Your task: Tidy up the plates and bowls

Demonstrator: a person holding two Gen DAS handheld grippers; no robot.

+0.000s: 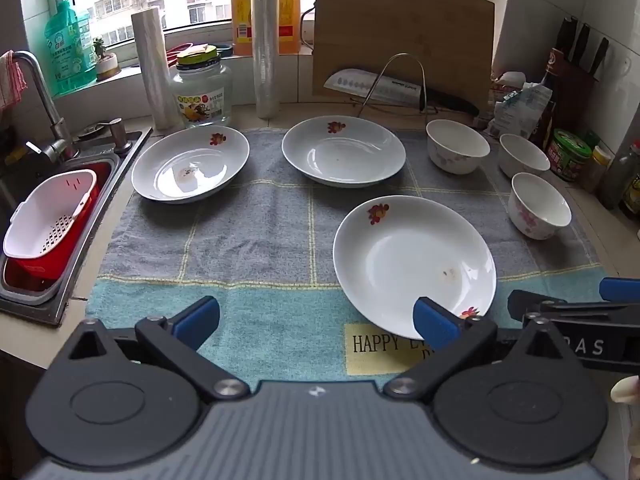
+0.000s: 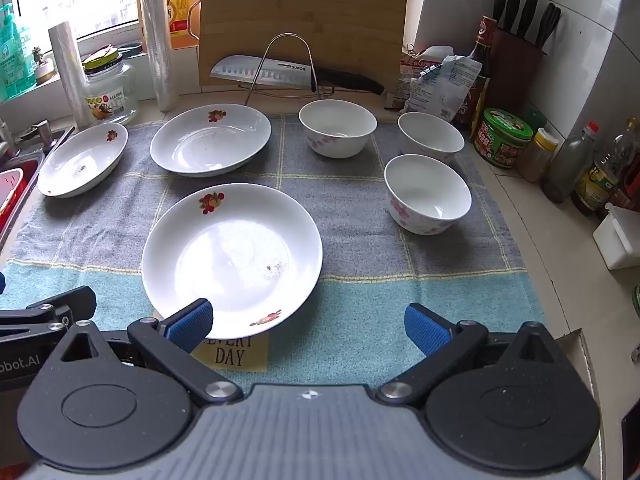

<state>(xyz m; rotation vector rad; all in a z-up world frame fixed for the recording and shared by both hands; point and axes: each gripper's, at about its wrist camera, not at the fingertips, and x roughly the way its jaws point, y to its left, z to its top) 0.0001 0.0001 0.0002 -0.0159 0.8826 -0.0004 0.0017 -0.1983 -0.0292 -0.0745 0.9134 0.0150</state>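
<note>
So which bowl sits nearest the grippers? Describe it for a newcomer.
Start at the grey checked towel on the counter. Three floral bowls cluster on its right side. The nearest bowl stands alone in front, closer than the two behind it.

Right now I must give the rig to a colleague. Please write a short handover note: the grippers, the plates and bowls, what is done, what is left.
Left gripper: open, holds nothing, low over the towel.
Right gripper: open, holds nothing, near the front plate.
Plates: front plate, middle plate, left plate by the sink, each apart on the towel.
Bowls: back bowl, right bowl, front bowl, all upright and separate.
Done: nothing stacked yet.
Left: probably stack the three plates, then nest the three bowls.
</note>
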